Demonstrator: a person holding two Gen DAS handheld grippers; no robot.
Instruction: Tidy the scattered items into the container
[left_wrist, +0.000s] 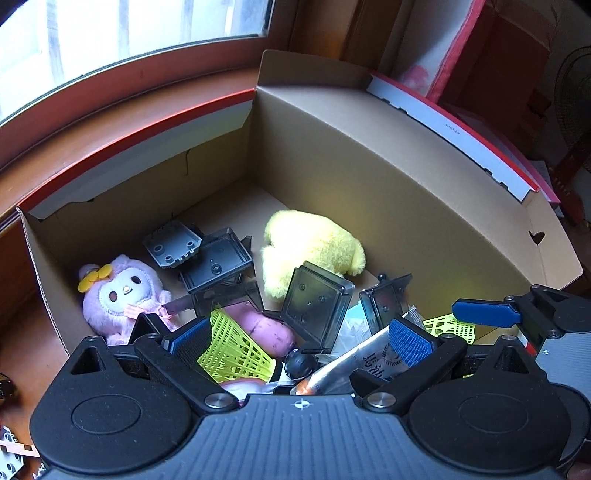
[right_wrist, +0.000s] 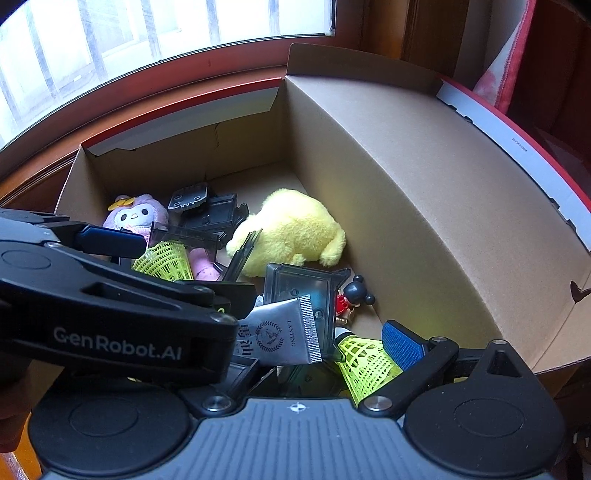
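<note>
An open cardboard box (left_wrist: 369, 166) holds a yellow plush (left_wrist: 314, 247), a pink plush (left_wrist: 122, 291), several dark see-through plastic cases (left_wrist: 317, 306), a purple sweet-potato toy (left_wrist: 266, 328), a silver sachet (right_wrist: 280, 332) and a small mouse figure (right_wrist: 356, 295). My left gripper (left_wrist: 299, 338) hangs open above the near end of the box, over a yellow-green shuttlecock (left_wrist: 236, 350). My right gripper (right_wrist: 295, 343) is also open, with a second shuttlecock (right_wrist: 365, 362) lying by its right finger pad (right_wrist: 402, 345). Its left finger is hidden behind the left gripper's body (right_wrist: 110, 321). Neither holds anything.
The box stands below a window (left_wrist: 129, 29) against a reddish wooden sill (left_wrist: 110, 118). Its red-and-white flaps (left_wrist: 461, 125) stick out at the right and back. Small pieces lie on the floor at the lower left (left_wrist: 9, 454). A fan (left_wrist: 576, 96) stands far right.
</note>
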